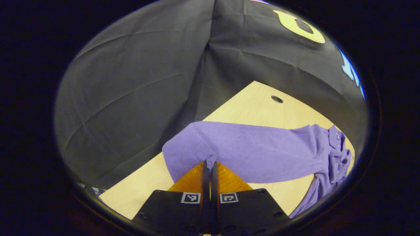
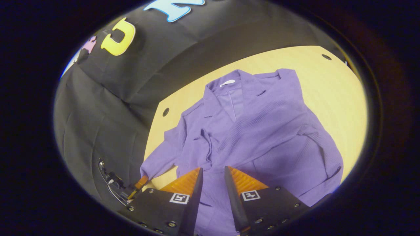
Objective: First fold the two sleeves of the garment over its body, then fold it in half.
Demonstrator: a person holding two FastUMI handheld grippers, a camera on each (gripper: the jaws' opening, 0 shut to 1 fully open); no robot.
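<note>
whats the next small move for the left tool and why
Probably carry the pinched sleeve across onto the body. The left tool is shut on the purple knit garment's sleeve, which stretches out over the light wooden table; the right tool hovers open above the body.

Each gripper has a black body with orange ribbed finger backs and thin black inner blades. The left gripper [image 1: 210,165] carries two small square black-and-white markers at about 6 o'clock in the left gripper view. The right gripper [image 2: 212,177] bears the same two markers, with silver screws along its lower edges from 7 to 5 o'clock.
</note>
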